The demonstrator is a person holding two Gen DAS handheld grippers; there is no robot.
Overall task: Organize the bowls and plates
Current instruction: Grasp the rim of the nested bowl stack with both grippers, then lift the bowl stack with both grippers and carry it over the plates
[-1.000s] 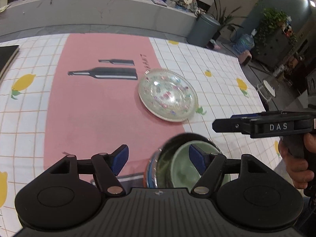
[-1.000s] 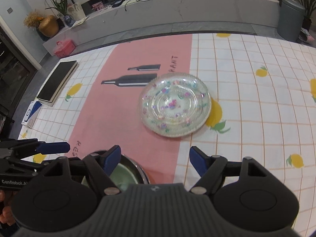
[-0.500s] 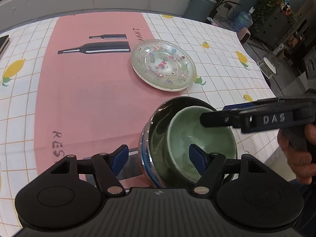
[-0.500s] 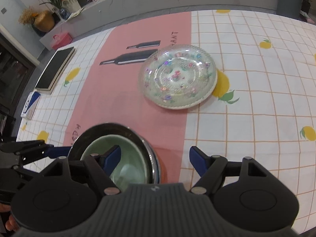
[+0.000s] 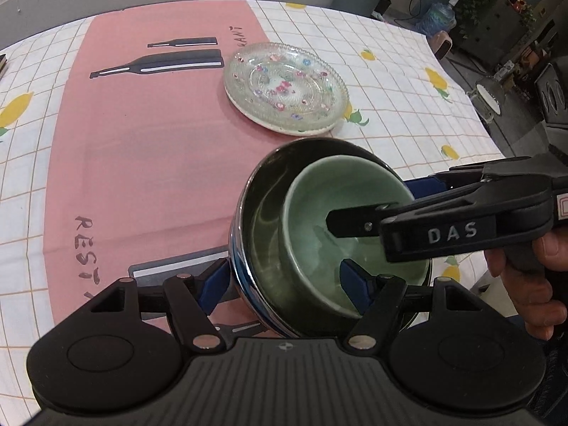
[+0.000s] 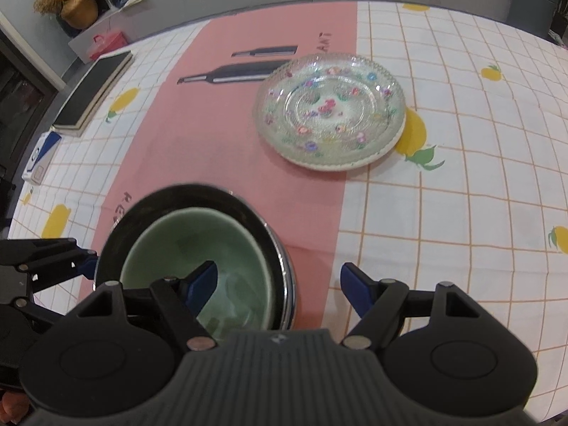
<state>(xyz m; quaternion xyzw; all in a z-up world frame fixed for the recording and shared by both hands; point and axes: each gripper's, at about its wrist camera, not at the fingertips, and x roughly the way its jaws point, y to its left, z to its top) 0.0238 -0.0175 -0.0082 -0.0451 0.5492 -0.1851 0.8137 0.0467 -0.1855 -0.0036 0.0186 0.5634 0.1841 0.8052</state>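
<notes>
Two claws, both spread, at nested bowls: left claw [image 5: 282, 284] straddles the dark steel bowl's [image 5: 259, 220] near rim; right claw [image 6: 277, 282] straddles the green glazed ceramic bowl's [image 6: 198, 245] rim. Risk: uneven lift could tip the stack. Beyond, apart: flowered clear glass plate [image 5: 285, 90] on chequered surface [image 5: 390, 81].

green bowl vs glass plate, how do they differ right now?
The green bowl is deep, plain and opaque; the glass plate is shallow, clear, with coloured flower dots. The green bowl sits nested inside a dark bowl; the glass plate lies alone on the tablecloth. Both are round and upright.
</notes>
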